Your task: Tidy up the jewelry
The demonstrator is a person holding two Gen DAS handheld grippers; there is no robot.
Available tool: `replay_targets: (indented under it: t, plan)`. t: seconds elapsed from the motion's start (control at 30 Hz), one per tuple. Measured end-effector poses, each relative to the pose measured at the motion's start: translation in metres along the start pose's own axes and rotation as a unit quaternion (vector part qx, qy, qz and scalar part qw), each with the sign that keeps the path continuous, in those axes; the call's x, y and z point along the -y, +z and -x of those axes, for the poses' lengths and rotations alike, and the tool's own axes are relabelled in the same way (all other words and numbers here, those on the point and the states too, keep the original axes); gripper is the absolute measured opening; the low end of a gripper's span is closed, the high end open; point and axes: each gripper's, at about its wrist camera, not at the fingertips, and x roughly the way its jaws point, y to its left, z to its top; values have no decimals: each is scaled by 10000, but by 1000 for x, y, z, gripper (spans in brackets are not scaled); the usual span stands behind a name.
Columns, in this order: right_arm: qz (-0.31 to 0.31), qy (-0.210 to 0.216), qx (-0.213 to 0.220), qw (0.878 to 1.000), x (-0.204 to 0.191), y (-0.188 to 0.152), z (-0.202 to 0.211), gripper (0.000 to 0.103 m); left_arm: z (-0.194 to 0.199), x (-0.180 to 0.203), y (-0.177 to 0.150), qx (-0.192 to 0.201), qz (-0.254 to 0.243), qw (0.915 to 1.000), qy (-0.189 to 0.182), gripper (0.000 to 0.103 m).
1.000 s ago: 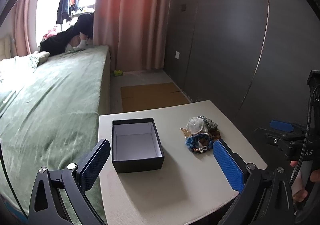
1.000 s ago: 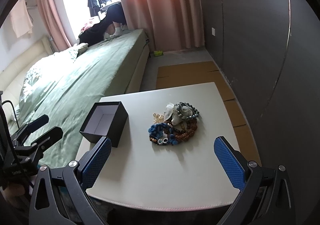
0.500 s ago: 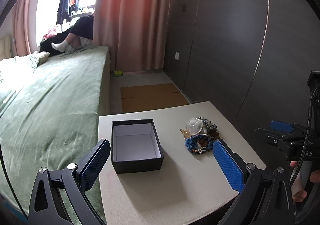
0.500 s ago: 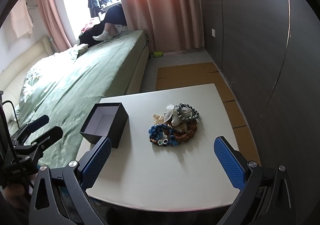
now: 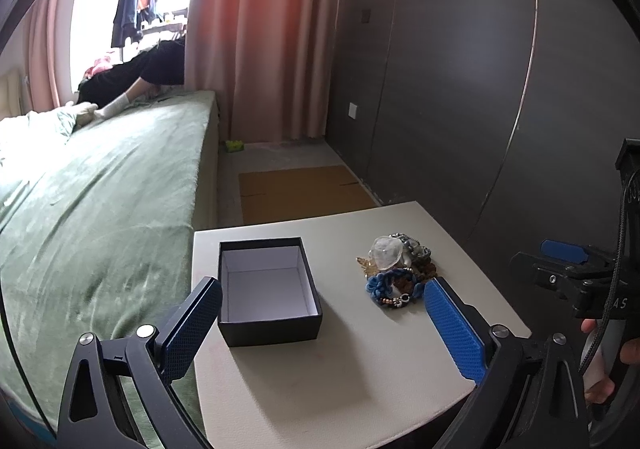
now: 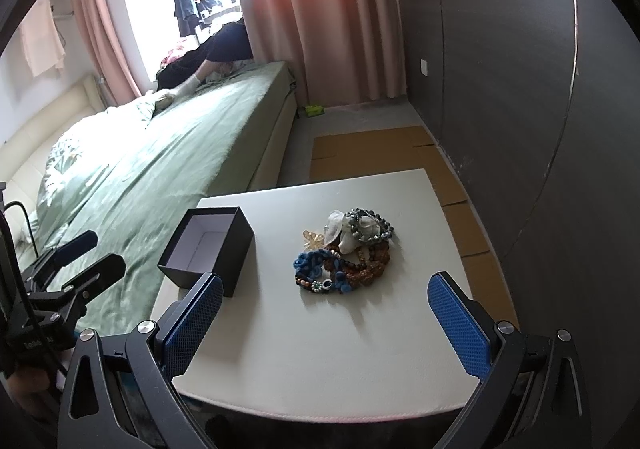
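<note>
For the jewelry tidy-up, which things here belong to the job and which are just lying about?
Job:
- pile of jewelry
- open black box, empty
- left tool and right tool, both open

Lying about:
- white table
- green bed
- cardboard on the floor
- pink curtain

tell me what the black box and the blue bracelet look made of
Black box: likely rigid cardboard, matte dark outside, white paper-like lining, crisp thin walls. Blue bracelet: seemingly knotted cord or yarn, with a fuzzy, dull, looped surface and small beads at one end.
</note>
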Motion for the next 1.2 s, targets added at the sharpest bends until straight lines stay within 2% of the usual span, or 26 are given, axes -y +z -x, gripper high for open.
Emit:
replay_targets:
  t: [0.37,0.5,0.6,0.73,0.83,1.2]
  plan:
    - [-170,40,62,9998,11,6,2,103,-20,7,4,-94,156,9997,-170,92]
    - [-434,49,48,9990,24,10,1,103,-33,14,6,-188,206,9992,-276,89]
    - [-662,-40,33,9978,39,13,0,103,-47,19,5,-292,258,9984,-400,86]
    - [-976,-118,-10,9952,58,16,-3,103,-67,28,4,-521,228,9975,-421,77]
    - [-1173,-178,-64,9929,72,19,-8,103,-82,34,3,-690,318,9954,-584,71]
    - [-1724,-231,-252,9844,104,24,-29,102,-129,66,0,-1077,166,9905,-836,59]
